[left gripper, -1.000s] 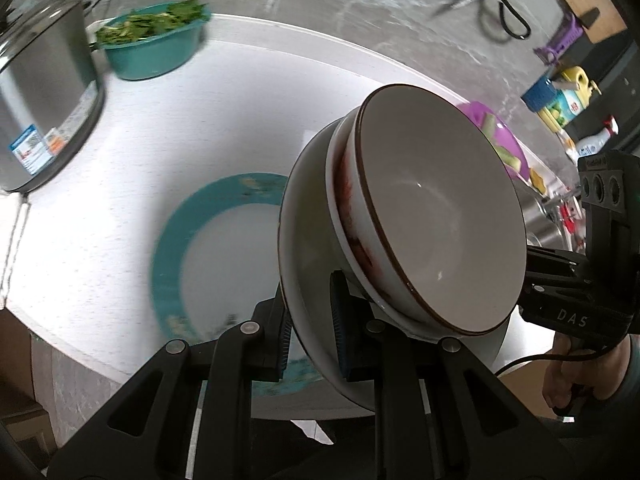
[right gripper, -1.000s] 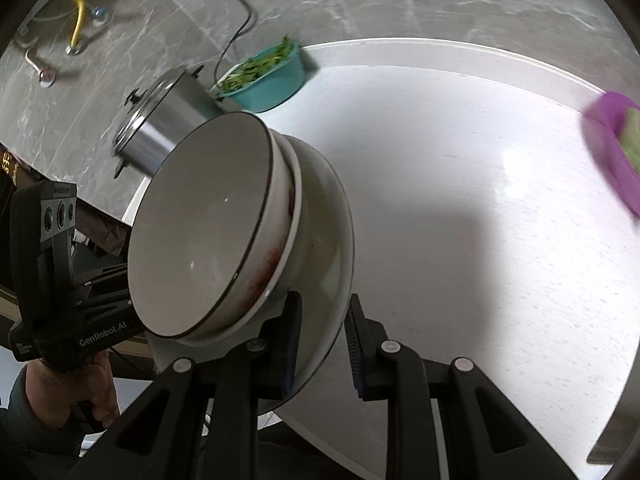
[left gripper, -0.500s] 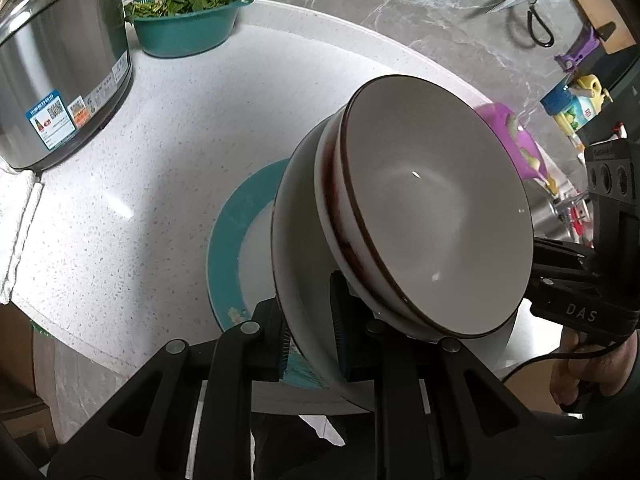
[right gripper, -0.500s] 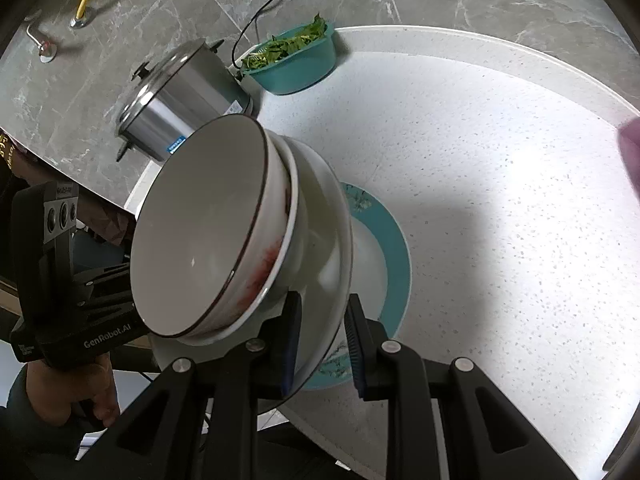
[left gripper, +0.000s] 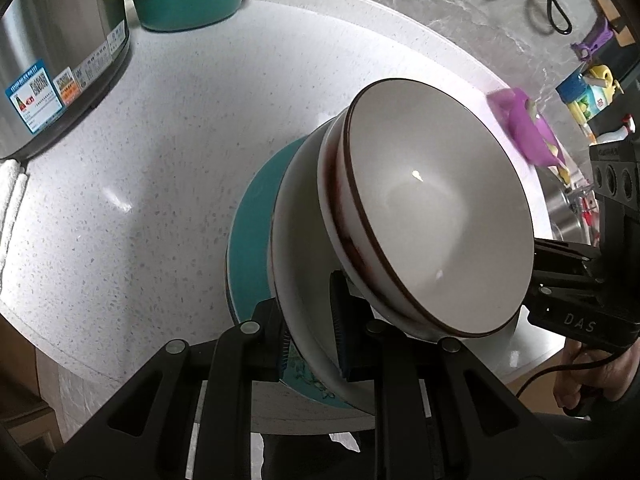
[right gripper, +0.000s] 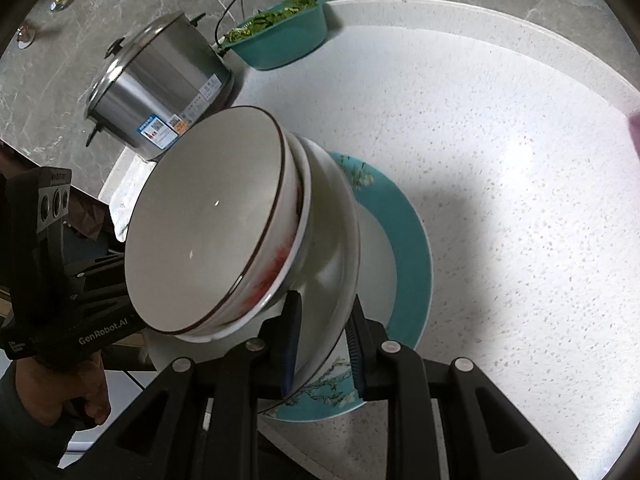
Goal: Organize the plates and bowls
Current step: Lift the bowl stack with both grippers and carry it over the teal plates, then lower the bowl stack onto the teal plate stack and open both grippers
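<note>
Both hand-held grippers, left (left gripper: 310,332) and right (right gripper: 322,344), clamp opposite rims of a bowl stack (left gripper: 436,216) over a teal-rimmed plate (right gripper: 414,248); white speckled surface (right gripper: 500,160), steel pot (right gripper: 156,88), greens basin (right gripper: 288,44), grey marble floor beyond.

Between my two claws I carry a stack: a wide white plate with a dark rim (left gripper: 304,248), a white bowl smeared with red sauce (right gripper: 280,268) nested in it, and a brown-rimmed white bowl (left gripper: 440,216) on top. It hangs tilted over my teal-rimmed flowered plate (right gripper: 408,248), flat on the counter.
</note>
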The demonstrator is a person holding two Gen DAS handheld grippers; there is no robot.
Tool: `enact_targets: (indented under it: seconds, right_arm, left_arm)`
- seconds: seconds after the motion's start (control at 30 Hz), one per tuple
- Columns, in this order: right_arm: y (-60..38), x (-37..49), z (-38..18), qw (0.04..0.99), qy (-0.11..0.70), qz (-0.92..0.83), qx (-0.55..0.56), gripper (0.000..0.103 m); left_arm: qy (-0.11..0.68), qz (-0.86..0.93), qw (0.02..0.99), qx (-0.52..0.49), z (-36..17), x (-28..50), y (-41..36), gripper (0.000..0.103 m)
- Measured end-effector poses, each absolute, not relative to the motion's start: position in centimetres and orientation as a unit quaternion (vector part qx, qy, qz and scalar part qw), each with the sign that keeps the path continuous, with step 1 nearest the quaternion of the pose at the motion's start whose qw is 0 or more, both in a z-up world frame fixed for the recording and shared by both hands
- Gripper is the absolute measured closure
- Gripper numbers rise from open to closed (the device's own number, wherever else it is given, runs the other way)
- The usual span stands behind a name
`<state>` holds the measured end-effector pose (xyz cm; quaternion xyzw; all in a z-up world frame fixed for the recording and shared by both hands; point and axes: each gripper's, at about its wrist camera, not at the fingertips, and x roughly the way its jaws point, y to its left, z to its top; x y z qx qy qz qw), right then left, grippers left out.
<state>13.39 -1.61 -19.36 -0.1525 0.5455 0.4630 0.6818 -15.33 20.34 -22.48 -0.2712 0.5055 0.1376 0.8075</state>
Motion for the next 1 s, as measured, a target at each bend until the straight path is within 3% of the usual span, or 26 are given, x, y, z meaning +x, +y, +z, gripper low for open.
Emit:
enact_targets:
  seconds: [1.0]
  right_arm:
    - [-0.5, 13.5, -20.7, 0.692, 0.556, 0.431, -0.161, 0.078]
  left_arm:
    - [0.518, 0.113, 0.806, -0.262, -25.5, -14.2, 20.8, 0.087]
